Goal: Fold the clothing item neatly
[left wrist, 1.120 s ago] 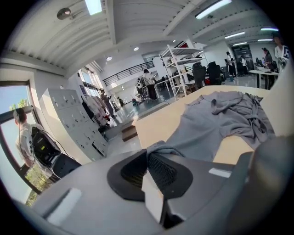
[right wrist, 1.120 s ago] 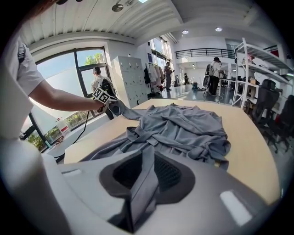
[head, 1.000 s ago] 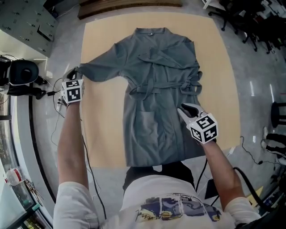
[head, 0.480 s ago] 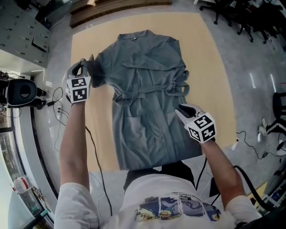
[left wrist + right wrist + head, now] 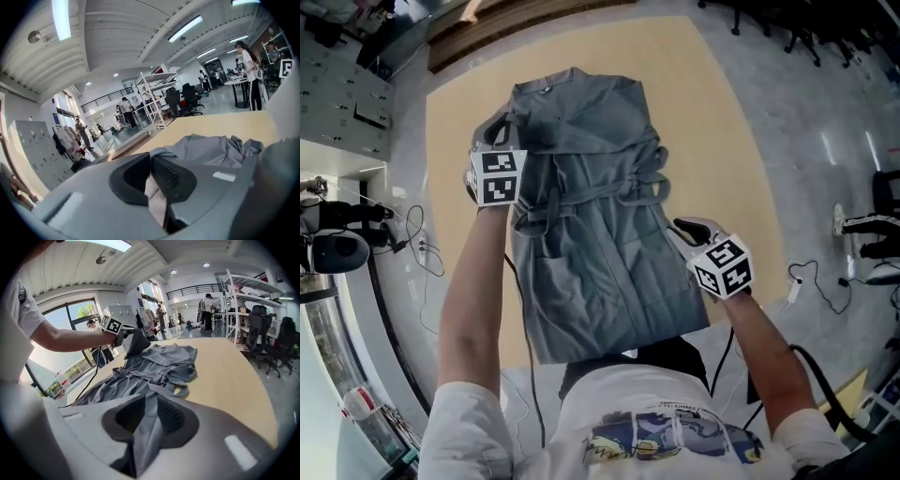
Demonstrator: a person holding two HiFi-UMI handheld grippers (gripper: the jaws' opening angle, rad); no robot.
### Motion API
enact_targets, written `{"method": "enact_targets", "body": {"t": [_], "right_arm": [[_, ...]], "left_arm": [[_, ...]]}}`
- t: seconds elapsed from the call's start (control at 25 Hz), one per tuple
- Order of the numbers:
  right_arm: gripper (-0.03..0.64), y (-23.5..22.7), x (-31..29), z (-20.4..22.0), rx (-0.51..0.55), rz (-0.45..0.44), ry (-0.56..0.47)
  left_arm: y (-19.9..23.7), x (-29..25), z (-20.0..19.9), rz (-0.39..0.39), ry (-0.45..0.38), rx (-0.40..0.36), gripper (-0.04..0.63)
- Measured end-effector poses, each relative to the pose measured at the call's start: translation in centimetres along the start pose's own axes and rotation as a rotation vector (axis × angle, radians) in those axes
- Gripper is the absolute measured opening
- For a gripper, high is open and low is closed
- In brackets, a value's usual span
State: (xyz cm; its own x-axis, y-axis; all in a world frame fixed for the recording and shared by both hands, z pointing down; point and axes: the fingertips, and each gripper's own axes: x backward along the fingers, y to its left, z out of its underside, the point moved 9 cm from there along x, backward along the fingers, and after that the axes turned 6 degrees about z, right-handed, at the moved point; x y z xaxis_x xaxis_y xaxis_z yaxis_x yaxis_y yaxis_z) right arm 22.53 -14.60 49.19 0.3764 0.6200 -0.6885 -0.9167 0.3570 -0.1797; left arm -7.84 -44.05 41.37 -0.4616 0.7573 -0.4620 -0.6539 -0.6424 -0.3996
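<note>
Head view, item: grey robe (image 5: pixel 600 234), laid lengthwise down the tan mat's (image 5: pixel 722 141) middle. Left gripper (image 5: pixel 492 136) clamps the sleeve (image 5: pixel 510 124) toward the mat's left; right gripper (image 5: pixel 687 228) pinches the robe's edge toward its right. Risk, I judge: thin cloth slips free, or the sleeve lands bunched.

A tan work surface (image 5: pixel 727 131) lay on a grey floor (image 5: pixel 825 141), with black office chairs (image 5: pixel 773 23) beyond its far right corner, loose cables (image 5: pixel 412 234) along its left side, grey lockers (image 5: pixel 342 75) at far left, and white shelving (image 5: pixel 251 301) and standing people (image 5: pixel 205 310) behind.
</note>
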Motion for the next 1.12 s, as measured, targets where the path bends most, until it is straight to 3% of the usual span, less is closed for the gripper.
{"method": "enact_targets", "body": {"t": [0.52, 0.76, 0.92, 1.12], "right_arm": [[0.072, -5.1, 1.8, 2.9, -0.068, 0.0, 0.011], [0.072, -6.8, 1.8, 3.8, -0.079, -0.013, 0.02], [0.072, -7.6, 1.3, 3.9, -0.079, -0.031, 0.023], [0.072, -7.9, 0.7, 3.7, -0.068, -0.054, 0.023]], "left_arm": [[-13.5, -6.9, -5.0, 0.153, 0.011, 0.007, 0.014], [-17.8, -9.1, -4.0, 0.241, 0.091, -0.032, 0.018], [-19.0, -9.7, -3.0, 0.291, 0.151, -0.042, 0.122], [-19.7, -9.5, -2.6, 0.365, 0.161, -0.012, 0.248]]}}
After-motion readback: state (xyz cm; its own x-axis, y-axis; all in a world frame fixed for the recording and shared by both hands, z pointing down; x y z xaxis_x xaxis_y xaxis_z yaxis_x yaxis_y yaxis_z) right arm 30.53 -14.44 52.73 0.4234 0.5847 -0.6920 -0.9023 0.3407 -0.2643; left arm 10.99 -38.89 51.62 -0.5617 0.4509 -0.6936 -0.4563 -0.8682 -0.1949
